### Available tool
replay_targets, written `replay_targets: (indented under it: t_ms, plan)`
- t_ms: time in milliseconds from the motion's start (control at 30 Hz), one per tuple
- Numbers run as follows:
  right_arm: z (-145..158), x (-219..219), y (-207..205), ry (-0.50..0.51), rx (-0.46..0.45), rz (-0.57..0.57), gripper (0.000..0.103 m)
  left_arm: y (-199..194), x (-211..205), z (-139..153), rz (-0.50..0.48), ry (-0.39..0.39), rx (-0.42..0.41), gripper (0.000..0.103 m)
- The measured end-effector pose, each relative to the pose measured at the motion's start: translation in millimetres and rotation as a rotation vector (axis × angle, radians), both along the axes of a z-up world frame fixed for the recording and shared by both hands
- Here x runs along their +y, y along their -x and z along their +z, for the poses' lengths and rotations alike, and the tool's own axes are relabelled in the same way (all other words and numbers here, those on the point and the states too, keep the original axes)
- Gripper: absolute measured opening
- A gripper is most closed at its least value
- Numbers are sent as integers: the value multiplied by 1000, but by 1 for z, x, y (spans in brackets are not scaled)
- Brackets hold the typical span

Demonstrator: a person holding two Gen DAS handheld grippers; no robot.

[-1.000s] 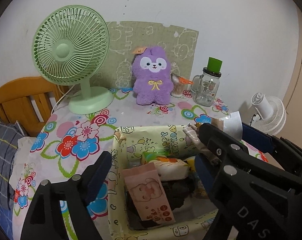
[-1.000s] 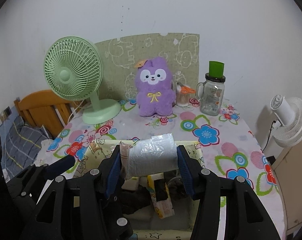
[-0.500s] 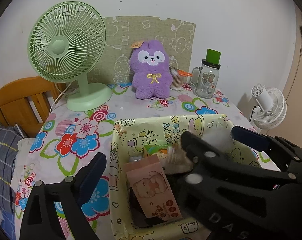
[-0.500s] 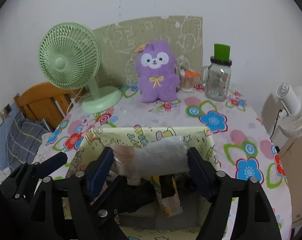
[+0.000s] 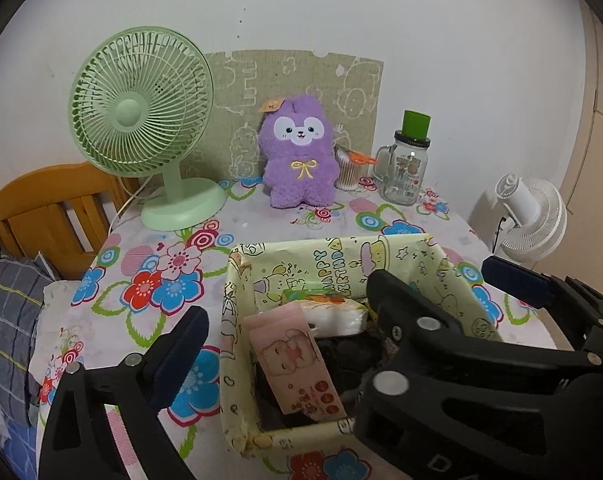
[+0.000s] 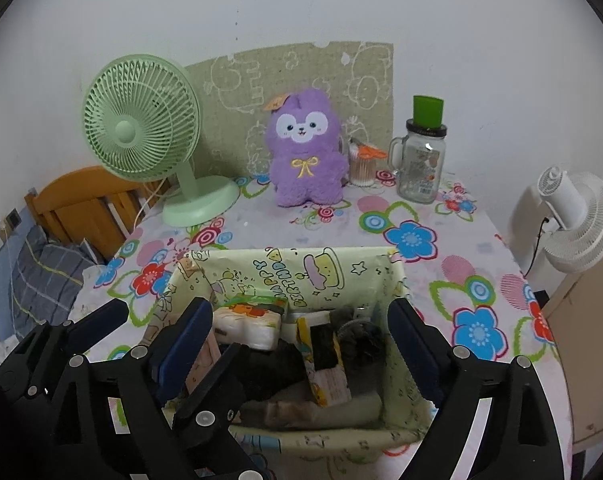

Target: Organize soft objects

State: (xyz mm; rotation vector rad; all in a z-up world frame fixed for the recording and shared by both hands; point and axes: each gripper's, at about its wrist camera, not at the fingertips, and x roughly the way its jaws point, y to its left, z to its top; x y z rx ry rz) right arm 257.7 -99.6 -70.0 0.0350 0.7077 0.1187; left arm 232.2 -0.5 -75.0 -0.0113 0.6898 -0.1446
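A yellow cartoon-print box (image 5: 329,248) (image 6: 293,256) stands on the flowered table, close in front of both grippers. In it lie a pink tissue pack (image 5: 289,360), a white pack with an orange label (image 5: 333,314) (image 6: 247,322), dark cloth and a pale wrapped pack (image 6: 325,408), blurred, at the near side. My right gripper (image 6: 297,312) hangs over the box, its jaws opening with nothing pressed between them. My left gripper (image 5: 289,300) is also opening and holds nothing; one of its fingers (image 6: 225,364) reaches into the box. A purple plush (image 5: 299,156) (image 6: 307,152) sits upright at the back.
A green desk fan (image 5: 141,112) stands back left. A glass jar with a green lid (image 5: 407,168) and a cup of cotton swabs (image 5: 347,172) stand back right. Off the table's right edge is a white fan (image 5: 529,220). A wooden headboard (image 5: 49,208) and plaid bedding are on the left.
The right gripper's jaws spread and let go of the white wrapped pack, which dropped into the box. The left gripper's jaws widened a little.
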Motion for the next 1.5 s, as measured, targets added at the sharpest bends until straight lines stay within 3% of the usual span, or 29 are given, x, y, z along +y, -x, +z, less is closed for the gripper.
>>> replay_targets:
  t_ms: [533, 1300, 1500]
  plan:
    - [33, -19, 68, 0, -78, -38, 92, 53, 2, 19, 55, 3, -34, 103]
    - [73, -62, 177, 29, -216, -95, 92, 164, 24, 68, 120, 13, -168, 103]
    - [79, -69, 206, 25, -250, -104, 96, 190, 22, 67, 128, 0, -197, 103]
